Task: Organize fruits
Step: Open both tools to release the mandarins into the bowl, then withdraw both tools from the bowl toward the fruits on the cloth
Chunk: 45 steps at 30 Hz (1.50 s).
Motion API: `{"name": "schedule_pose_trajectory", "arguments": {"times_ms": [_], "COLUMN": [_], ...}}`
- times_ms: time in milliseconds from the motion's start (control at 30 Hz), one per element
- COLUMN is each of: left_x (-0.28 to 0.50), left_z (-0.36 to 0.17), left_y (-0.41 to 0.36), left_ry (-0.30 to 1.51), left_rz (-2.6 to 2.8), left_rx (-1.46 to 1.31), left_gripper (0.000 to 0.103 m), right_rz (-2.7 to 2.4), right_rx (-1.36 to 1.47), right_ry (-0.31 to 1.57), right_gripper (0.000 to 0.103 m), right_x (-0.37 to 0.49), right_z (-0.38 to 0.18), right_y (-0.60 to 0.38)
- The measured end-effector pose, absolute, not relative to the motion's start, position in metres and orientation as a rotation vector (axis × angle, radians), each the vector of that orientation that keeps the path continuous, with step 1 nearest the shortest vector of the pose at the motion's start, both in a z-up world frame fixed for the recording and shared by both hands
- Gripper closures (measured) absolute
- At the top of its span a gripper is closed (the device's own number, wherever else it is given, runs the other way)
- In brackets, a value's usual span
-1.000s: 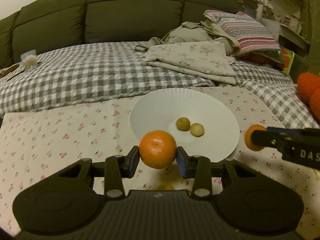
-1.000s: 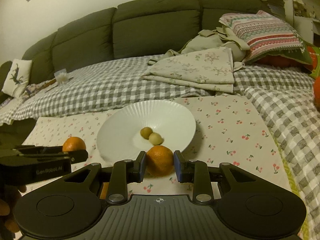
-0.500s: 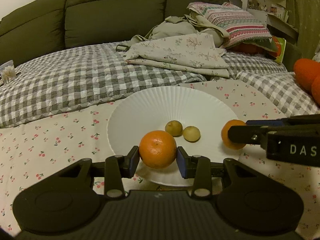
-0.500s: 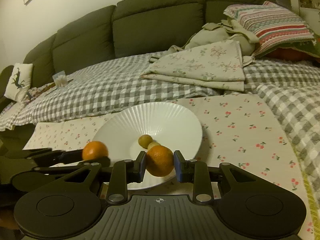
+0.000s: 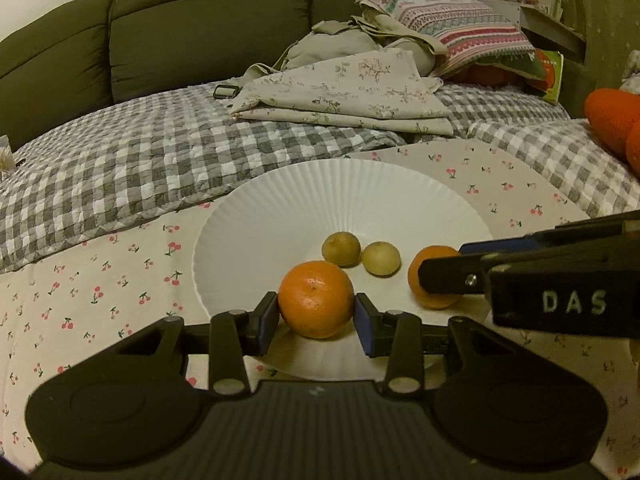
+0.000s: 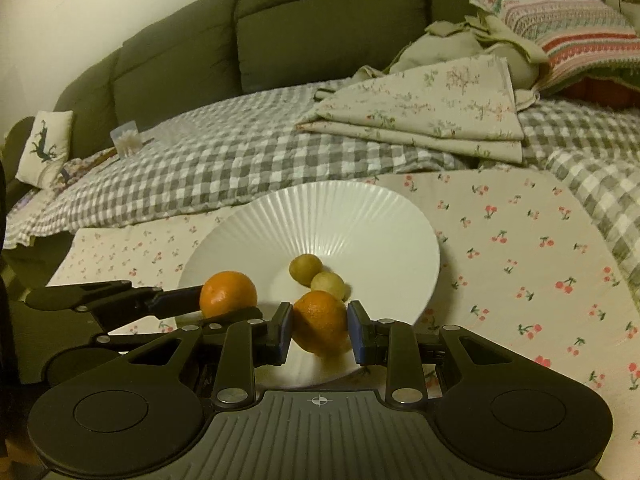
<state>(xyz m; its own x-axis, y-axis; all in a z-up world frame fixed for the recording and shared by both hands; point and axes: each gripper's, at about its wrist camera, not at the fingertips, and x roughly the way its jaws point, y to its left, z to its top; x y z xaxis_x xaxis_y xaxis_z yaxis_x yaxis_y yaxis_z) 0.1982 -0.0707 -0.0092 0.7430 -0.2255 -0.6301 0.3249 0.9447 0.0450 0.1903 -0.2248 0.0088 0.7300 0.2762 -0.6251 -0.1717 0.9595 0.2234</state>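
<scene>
A white fluted plate (image 5: pixel 360 192) (image 6: pixel 360 216) sits on a cherry-print cloth with two small yellow-green fruits (image 5: pixel 341 249) (image 6: pixel 305 267) near its middle. My left gripper (image 5: pixel 316 320) is shut on an orange (image 5: pixel 316 299) and holds it low over the plate's near edge; this orange also shows in the right wrist view (image 6: pixel 228 294). My right gripper (image 6: pixel 319 332) is shut on a second orange (image 6: pixel 322 326), low over the plate beside the small fruits; it shows in the left wrist view (image 5: pixel 434 282) too.
The cherry-print cloth (image 6: pixel 520 248) lies over a grey checked blanket (image 5: pixel 120 168) on a dark green sofa (image 5: pixel 200 24). Folded floral sheets (image 5: pixel 352 88) and a striped pillow (image 5: pixel 452 28) lie behind the plate. Orange cushions (image 5: pixel 612 116) sit at the right.
Both grippers have moved forward and inward with their oranges, from beside and before the plate to over it. Both stay shut on their fruit.
</scene>
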Motion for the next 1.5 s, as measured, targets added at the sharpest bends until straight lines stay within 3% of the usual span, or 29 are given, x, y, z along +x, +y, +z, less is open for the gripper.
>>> {"name": "schedule_pose_trajectory", "arguments": {"times_ms": [233, 300, 367, 400, 833, 1100, 1500], "left_x": [0.197, 0.196, 0.194, 0.194, 0.18, 0.158, 0.124], "left_z": [-0.009, -0.008, -0.006, -0.004, 0.012, 0.026, 0.037], "left_y": [-0.07, -0.069, -0.068, -0.068, -0.065, -0.058, -0.036], "left_ry": [0.664, 0.655, 0.648, 0.643, 0.639, 0.644, 0.683], "left_rz": [-0.308, -0.303, -0.31, -0.313, -0.297, -0.209, -0.137], "left_rx": [0.167, 0.169, 0.173, 0.173, 0.141, 0.153, 0.096], "left_gripper": [0.06, 0.047, 0.04, 0.039, 0.038, 0.03, 0.026], "right_rz": [0.242, 0.238, 0.234, 0.235, 0.175, 0.183, 0.217], "right_rx": [0.206, 0.221, 0.257, 0.278, 0.354, 0.334, 0.283], "right_ry": [0.724, 0.725, 0.714, 0.71, 0.695, 0.686, 0.659], "right_gripper": [0.071, 0.064, 0.051, 0.051, 0.049, 0.043, 0.033], "right_x": [0.191, 0.191, 0.189, 0.189, 0.178, 0.159, 0.117], "right_z": [0.008, 0.009, 0.013, 0.014, 0.03, 0.04, 0.057], "right_y": [-0.231, -0.234, -0.239, -0.242, -0.262, -0.264, -0.258]}}
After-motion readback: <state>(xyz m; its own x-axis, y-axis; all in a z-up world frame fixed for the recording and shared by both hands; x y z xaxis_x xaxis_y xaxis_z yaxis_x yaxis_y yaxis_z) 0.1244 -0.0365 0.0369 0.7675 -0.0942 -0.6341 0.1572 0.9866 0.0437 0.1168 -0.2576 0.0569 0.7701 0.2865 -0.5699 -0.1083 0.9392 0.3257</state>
